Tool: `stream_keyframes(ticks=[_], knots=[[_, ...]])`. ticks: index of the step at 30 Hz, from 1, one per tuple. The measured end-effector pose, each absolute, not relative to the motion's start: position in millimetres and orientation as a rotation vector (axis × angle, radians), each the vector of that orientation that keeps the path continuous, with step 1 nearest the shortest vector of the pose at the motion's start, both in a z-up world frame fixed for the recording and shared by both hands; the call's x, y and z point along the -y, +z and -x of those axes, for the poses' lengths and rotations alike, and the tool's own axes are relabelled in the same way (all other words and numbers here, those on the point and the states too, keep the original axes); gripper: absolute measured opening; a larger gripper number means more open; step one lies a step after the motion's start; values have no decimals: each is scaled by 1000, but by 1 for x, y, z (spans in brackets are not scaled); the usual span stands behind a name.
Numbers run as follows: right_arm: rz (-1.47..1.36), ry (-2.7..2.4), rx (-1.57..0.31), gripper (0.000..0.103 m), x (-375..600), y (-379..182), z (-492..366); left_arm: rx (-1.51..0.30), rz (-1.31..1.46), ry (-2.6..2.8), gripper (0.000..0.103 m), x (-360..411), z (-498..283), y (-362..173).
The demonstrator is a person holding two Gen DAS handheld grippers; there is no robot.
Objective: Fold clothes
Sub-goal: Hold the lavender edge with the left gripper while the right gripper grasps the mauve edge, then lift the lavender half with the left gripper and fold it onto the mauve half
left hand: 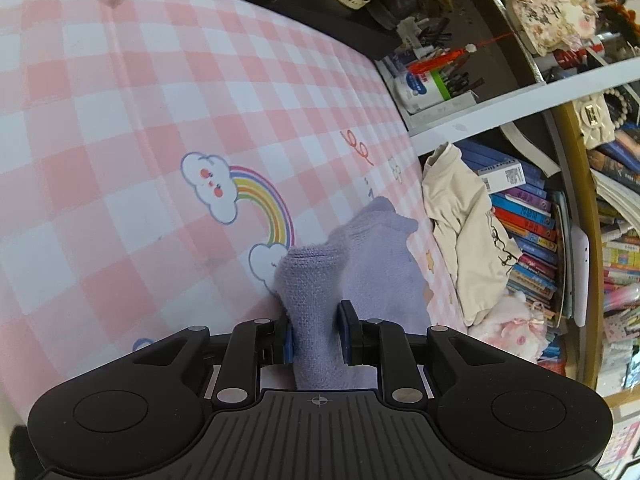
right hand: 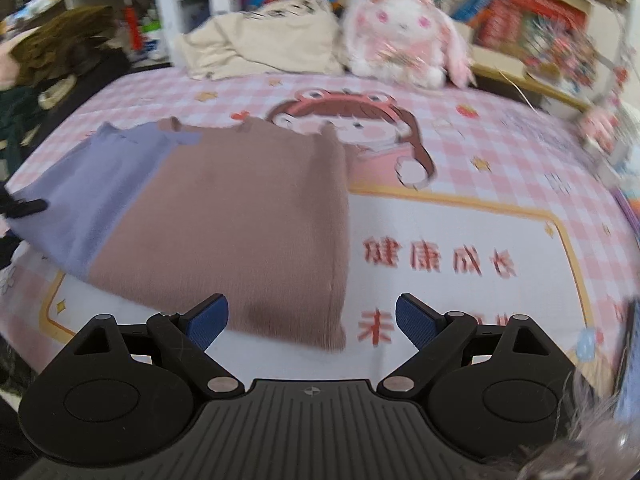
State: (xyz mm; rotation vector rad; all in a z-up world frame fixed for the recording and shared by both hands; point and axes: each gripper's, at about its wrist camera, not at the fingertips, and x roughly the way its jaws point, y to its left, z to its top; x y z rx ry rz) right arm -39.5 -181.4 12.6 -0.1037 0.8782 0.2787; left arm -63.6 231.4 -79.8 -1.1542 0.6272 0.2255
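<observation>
A lavender knitted cloth (left hand: 372, 260) lies at the edge of the pink checked mat (left hand: 120, 120). My left gripper (left hand: 316, 330) is shut on a bunched fold of it, its blue pads pressed into the fabric from both sides. In the right wrist view the same lavender cloth (right hand: 76, 200) lies on the left, and a brown knitted cloth (right hand: 240, 232) overlaps it and lies flat on the mat (right hand: 460, 216). My right gripper (right hand: 312, 320) hovers open above the brown cloth's near right corner, with nothing between its fingers. The left gripper's black tip (right hand: 24, 208) shows at the lavender cloth's left edge.
A cream garment (right hand: 264, 40) and a white and pink plush rabbit (right hand: 400, 36) sit at the mat's far edge. Shelves packed with books (left hand: 532, 220) and small items stand behind them. Dark clothing (right hand: 52, 64) is piled beyond the mat's far left corner.
</observation>
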Motion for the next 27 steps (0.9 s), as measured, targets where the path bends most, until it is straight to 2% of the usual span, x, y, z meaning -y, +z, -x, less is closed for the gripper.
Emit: stream_keyframes(ticks=[7, 11, 14, 16, 18, 20, 21, 23, 27], knots=[[224, 472, -753, 91, 182, 25, 28, -623, 1132, 266, 20, -227, 62, -76], [212, 555, -746, 91, 183, 25, 18, -630, 1086, 300, 20, -221, 59, -70], [189, 568, -756, 87, 184, 22, 6, -633, 1077, 315, 20, -219, 58, -68], [160, 541, -785, 72, 187, 17, -6, -634, 1078, 321, 20, -219, 57, -67], [138, 513, -834, 46, 191, 10, -19, -636, 1083, 329, 20, -219, 57, -67], [95, 503, -867, 32, 199, 4, -28, -637, 1084, 338, 20, -218, 56, -66], [72, 500, -881, 27, 204, 1, -31, -637, 1083, 342, 20, -218, 56, -65], [23, 494, -908, 24, 213, -5, -38, -636, 1081, 350, 20, -217, 55, -65], [-8, 525, -933, 22, 219, -12, -44, -643, 1074, 369, 20, -215, 54, -62]])
